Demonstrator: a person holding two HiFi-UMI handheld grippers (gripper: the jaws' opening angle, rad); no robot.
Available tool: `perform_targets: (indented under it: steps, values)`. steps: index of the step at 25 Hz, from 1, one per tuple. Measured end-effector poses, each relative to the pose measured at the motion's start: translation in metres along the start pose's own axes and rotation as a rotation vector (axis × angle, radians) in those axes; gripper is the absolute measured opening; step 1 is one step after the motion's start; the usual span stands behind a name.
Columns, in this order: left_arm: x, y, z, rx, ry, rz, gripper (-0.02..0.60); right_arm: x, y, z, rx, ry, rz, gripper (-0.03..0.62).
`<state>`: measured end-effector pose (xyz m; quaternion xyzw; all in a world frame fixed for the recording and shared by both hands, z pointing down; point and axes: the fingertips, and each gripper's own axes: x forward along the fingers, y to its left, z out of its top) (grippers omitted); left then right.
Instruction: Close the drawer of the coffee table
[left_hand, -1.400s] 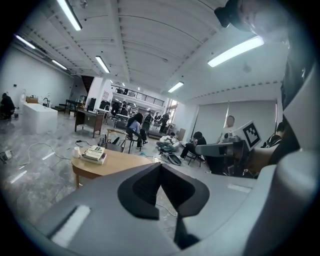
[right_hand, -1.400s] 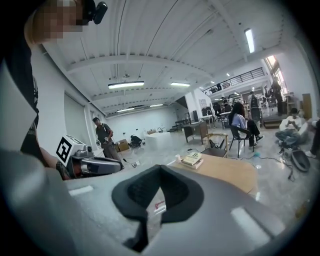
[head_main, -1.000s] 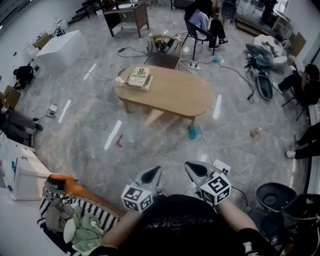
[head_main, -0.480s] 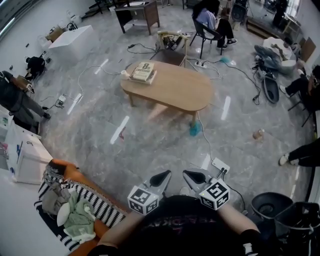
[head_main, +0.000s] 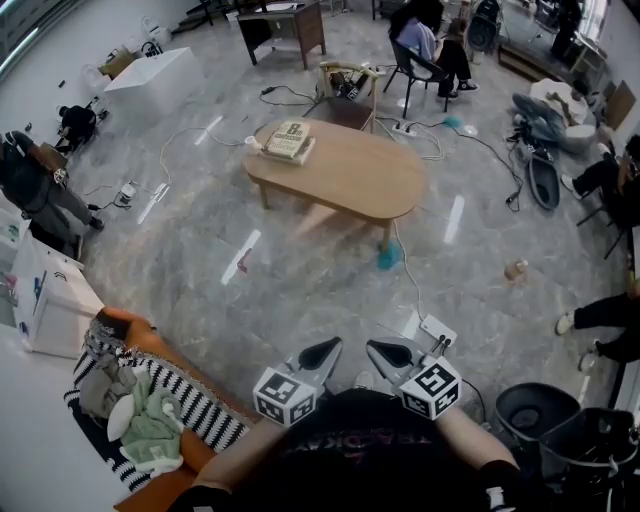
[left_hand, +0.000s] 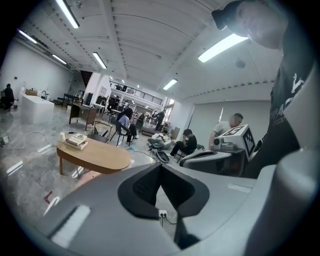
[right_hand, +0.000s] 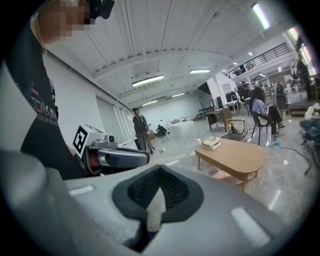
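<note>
Pointing out over the grey marbled floor (head_main: 200, 250), both tools are held low and close in front of the person, side by side and well short of the oval wooden desk (head_main: 350, 175) that stands out in the room. The left hand-held gripper (head_main: 331, 348) has its jaws pressed together with nothing between them, as its own view shows: the dark pads meet in one seam, with only floor behind. The right hand-held gripper (head_main: 378, 349) is likewise pressed together and empty, its pads meeting the same way. Each carries its marker cube near the person's wrist, the left cube (head_main: 284, 395) and the right cube (head_main: 431, 387). Under the desk's near long edge, about its middle, a pale slab slants out toward the camera; it looks like the drawer (head_main: 318, 216) standing out, though it is blurred and its front cannot be made out. On the desk's far left end lies a stack of books (head_main: 288, 141), with a small white cup (head_main: 252, 144) just beside it at the left edge. A teal object (head_main: 388, 258) lies on the floor by the desk's near right leg, and a cable runs from there to a white power strip (head_main: 437, 331) near the right tool. A wooden chair (head_main: 345, 90) stands beyond the desk's far edge. A heap of striped and green cloth (head_main: 160, 415) lies at the person's left.
</note>
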<state>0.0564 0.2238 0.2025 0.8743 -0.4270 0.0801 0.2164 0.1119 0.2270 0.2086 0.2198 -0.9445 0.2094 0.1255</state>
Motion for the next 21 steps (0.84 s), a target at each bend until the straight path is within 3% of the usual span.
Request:
perform_targets:
  steps: [21]
  values:
    - [0.004,-0.023,-0.006,0.013,0.0,-0.042,0.006,-0.017,0.003,-0.011,0.008,-0.008,-0.014,0.0]
